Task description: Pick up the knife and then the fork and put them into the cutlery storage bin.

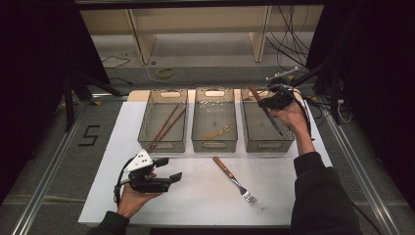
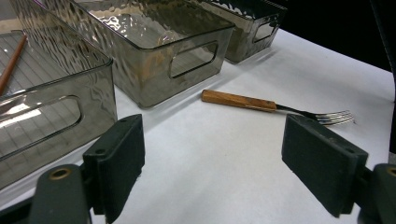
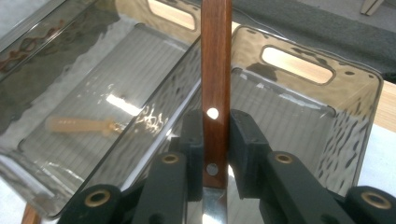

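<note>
Wood-handled knife w/ steel blade (image 3: pixel 215 93) sits clamped btwn the right gripper (image 3: pixel 215 154) pads, gripped on the handle near the blade end; handle runs up past the jaws, two pale rivets showing, blade at the bottom edge of the right gripper view. In the high view the knife (image 1: pixel 266 111) hangs slanted over the right-hand smoky clear plastic bin (image 1: pixel 288 138), handle toward the far side, blade pointing back toward the person, right gripper (image 1: pixel 273 101) pinching it over the bin's far end. Left gripper (image 2: pixel 212 163) jaws spread wide, nothing btwn them, hovering over the white table sheet (image 1: pixel 195 196); left gripper (image 1: pixel 166 169) is near the front-left of the sheet. Wood-handled steel fork (image 2: pixel 275 106) lies flat on the sheet ahead of the left jaws, apart from them, just in front of the middle bin (image 1: pixel 214 142). Left bin (image 1: pixel 145 122) holds brown chopsticks (image 1: pixel 166 125). A black "5" marking (image 1: pixel 89 135) is on the surface left of the sheet.
</note>
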Demonstrator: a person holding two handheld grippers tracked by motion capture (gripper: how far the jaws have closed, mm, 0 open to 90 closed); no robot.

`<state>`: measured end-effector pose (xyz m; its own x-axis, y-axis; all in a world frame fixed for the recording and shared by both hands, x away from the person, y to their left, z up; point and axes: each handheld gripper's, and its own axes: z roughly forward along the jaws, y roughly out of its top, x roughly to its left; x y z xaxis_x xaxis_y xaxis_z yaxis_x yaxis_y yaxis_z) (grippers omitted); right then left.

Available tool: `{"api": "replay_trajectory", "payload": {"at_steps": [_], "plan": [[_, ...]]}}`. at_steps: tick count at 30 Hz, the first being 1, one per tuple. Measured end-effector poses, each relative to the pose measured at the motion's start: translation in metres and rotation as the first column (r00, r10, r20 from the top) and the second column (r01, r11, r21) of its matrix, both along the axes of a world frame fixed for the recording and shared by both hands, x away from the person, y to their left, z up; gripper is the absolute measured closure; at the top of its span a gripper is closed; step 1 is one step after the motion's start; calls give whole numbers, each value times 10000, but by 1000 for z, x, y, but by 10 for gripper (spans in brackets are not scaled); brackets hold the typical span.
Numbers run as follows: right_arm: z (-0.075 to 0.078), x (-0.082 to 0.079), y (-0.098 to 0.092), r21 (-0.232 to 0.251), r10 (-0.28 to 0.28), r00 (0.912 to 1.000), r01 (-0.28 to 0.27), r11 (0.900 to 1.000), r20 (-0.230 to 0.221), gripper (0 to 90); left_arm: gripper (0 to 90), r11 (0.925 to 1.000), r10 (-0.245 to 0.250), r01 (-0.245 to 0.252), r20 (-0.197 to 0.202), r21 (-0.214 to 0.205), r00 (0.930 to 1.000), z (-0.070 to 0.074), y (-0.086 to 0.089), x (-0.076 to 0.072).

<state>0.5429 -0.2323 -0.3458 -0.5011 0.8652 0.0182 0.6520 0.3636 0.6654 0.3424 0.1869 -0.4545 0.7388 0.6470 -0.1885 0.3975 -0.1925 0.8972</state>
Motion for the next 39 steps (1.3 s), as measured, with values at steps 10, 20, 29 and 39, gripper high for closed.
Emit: {"api": "replay_trajectory", "payload": {"at_steps": [10,20,29,39], "plan": [[-7,9,1,-9,-374,9993,374,9993,-29,771,208,10000,-6,6,7,-3,10000,0,0,0],[-13,13,0,59,-636,9980,636,9980,-67,772,207,9999,25,-26,-35,-121,10000,0,1,-1],[-21,20,2,168,-938,9950,944,9954,-357,568,203,9999,19,-20,-80,-160,10000,0,0,-1],[-22,20,2,202,-960,9932,976,9950,-660,409,202,10000,-25,25,-85,-82,10000,1,0,0]]}}
